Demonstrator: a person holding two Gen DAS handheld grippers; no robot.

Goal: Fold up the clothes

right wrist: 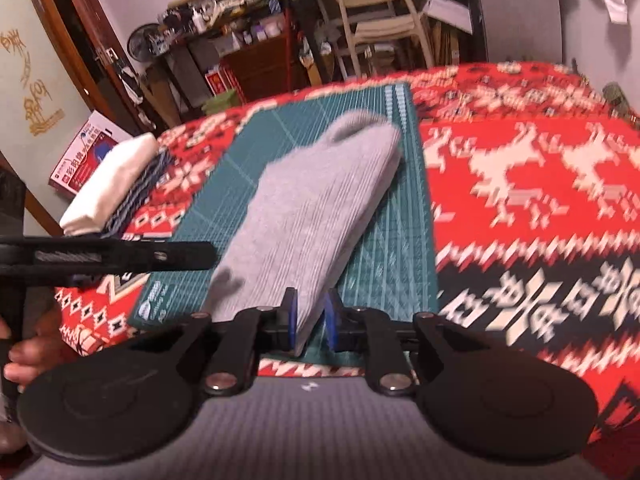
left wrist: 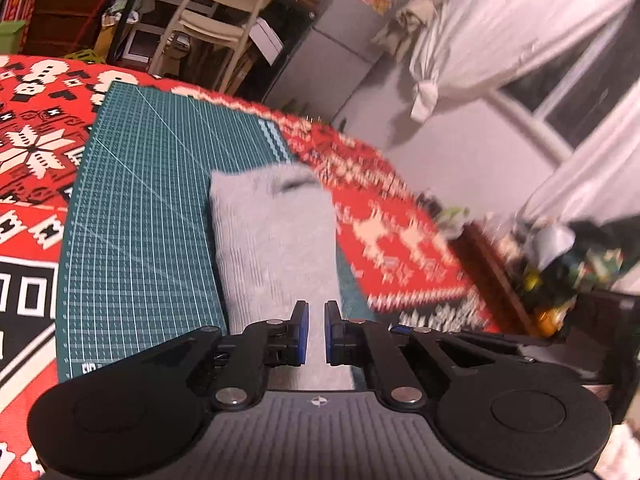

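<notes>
Grey folded garment lies on green cutting mat. Left gripper and right gripper each slightly parted, garment edge between pads, grip unclear. Only right view shows white folded stack on red patterned blanket.

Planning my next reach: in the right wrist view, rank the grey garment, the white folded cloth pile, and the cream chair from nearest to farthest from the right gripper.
1. Grey folded knit garment, between the right gripper pads, on the green mat.
2. White folded cloth pile, left, on the red patterned blanket's edge.
3. Cream plastic chair, beyond the bed, upper centre.
</notes>
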